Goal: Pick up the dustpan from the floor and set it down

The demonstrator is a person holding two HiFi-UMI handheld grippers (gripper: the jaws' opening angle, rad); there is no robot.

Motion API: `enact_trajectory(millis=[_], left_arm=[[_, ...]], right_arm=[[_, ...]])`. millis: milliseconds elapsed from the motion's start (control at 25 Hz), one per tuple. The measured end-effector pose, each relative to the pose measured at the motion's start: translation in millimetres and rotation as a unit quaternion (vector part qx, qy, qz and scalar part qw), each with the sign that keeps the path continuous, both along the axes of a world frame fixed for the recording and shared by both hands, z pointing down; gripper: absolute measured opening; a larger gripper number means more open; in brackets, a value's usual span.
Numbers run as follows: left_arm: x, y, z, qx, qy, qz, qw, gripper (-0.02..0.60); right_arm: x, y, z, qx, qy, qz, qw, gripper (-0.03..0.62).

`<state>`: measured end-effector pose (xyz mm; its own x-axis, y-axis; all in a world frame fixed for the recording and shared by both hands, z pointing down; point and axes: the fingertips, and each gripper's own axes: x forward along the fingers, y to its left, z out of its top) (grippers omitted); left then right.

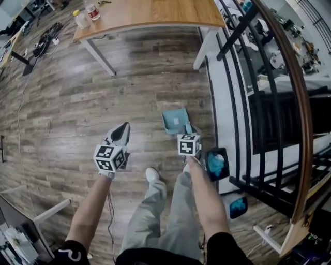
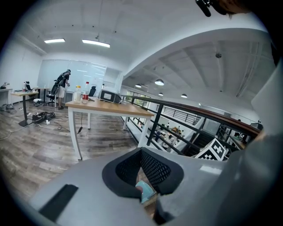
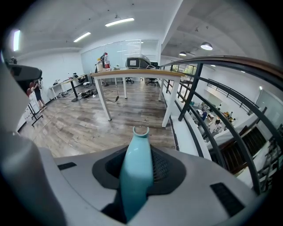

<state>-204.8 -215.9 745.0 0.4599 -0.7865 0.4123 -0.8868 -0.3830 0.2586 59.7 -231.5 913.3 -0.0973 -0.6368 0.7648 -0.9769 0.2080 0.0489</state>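
The teal dustpan (image 1: 175, 120) sits low over the wood floor, ahead of my feet; whether it touches the boards I cannot tell. Its long teal handle (image 3: 136, 176) runs up between my right gripper's (image 1: 190, 130) pads, with the hanging loop (image 3: 141, 130) poking out past them. That right gripper (image 3: 139, 154) is shut on the handle. My left gripper (image 1: 123, 131) hovers to the left of the pan, apart from it, its tips together and holding nothing. In the left gripper view, a sliver of the dustpan (image 2: 145, 191) shows under the left gripper (image 2: 141, 152).
A wooden table (image 1: 150, 13) on white legs stands ahead, bottles (image 1: 81, 18) on its left end. A black railing with a wooden handrail (image 1: 243, 77) runs along the right. Cables (image 1: 44, 39) trail at far left. My shoe (image 1: 152, 174) is just behind the pan.
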Motion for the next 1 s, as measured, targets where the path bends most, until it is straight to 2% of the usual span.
enact_trajectory(millis=[400, 600, 880, 1000], left_arm=[[21.4, 12.5, -27.3, -0.003, -0.012, -0.014, 0.9998, -0.002], [38.0, 20.7, -48.3, 0.003, -0.016, -0.035, 0.9992, -0.002], [72.9, 21.5, -101.6, 0.02, -0.008, -0.067, 0.9975, -0.002], [89.8, 24.9, -127.8, 0.017, 0.006, -0.088, 0.996, -0.002]], right_arm=[[20.8, 10.2, -29.8, -0.015, -0.024, -0.017, 0.999, 0.085], [36.9, 14.1, -53.3, -0.019, -0.032, -0.039, 0.999, 0.086], [67.3, 9.6, -125.9, -0.015, -0.04, -0.091, 0.995, 0.086], [85.8, 7.8, -167.8, -0.002, -0.035, -0.116, 0.993, 0.086]])
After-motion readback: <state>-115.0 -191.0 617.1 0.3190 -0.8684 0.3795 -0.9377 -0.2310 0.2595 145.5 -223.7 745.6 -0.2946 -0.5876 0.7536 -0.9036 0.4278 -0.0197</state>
